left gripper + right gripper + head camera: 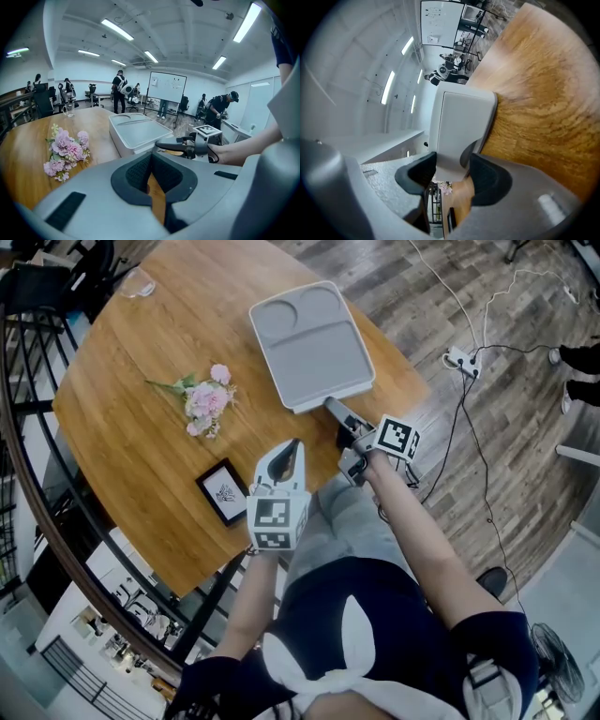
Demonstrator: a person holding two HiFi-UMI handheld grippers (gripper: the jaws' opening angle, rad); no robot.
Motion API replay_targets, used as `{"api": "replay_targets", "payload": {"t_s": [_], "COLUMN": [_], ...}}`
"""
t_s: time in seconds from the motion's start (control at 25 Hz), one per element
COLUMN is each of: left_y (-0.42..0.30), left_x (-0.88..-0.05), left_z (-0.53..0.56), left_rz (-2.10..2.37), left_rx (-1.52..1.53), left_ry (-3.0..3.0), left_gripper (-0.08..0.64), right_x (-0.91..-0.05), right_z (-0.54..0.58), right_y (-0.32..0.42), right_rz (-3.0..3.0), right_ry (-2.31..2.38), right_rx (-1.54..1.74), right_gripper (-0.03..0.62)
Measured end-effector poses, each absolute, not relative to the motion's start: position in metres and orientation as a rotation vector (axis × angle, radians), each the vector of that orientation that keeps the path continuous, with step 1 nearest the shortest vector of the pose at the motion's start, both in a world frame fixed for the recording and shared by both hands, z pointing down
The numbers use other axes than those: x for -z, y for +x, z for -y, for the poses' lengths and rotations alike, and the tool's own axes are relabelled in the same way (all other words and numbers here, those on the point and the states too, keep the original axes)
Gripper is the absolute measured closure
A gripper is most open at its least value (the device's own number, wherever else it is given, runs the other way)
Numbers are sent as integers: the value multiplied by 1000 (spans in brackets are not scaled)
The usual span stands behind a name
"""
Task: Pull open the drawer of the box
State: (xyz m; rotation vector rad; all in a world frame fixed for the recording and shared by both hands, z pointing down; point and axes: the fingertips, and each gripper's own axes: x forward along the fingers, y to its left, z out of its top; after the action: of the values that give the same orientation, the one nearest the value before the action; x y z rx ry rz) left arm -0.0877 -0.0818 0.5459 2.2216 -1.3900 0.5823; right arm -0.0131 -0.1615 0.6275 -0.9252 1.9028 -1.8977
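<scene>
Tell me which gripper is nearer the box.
Right. The right gripper has its jaws closed on the box's near edge; the left gripper, shut and empty, sits back from the box over the table.

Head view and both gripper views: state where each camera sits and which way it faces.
Head view: on the person's head, facing steeply down at the table, box, left gripper, right gripper, forearms.
Left gripper view: on the shut, empty left gripper, facing across the table toward the box; right forearm shows.
Right gripper view: on the right gripper, rolled sideways, closed on the box's near edge.
Shared: all show the box.
</scene>
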Motion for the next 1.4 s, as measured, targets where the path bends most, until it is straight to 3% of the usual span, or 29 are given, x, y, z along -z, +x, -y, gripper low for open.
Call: {"api": "replay_targets", "payload": {"t_s": [0.24,0.4,1.4], "left_y": [-86,-84,-83], "left_x": [-547,-547,-538], "left_z": [77,73,72], "left_rz": [1373,1375,1384], "left_rx": [-599,-591,-600], "left_ry": [2229,2231,2231], "left_gripper": [543,543,543], "right_x": [-630,-628,-622], "right_z": [163,160,162], "right_y": [-14,-14,-16], "right_rz": [-1851,-1828,-1818], "right_ry": [-910,-927,-900], "right_rx": [1909,1912,1911], "right_gripper": [383,430,439]}}
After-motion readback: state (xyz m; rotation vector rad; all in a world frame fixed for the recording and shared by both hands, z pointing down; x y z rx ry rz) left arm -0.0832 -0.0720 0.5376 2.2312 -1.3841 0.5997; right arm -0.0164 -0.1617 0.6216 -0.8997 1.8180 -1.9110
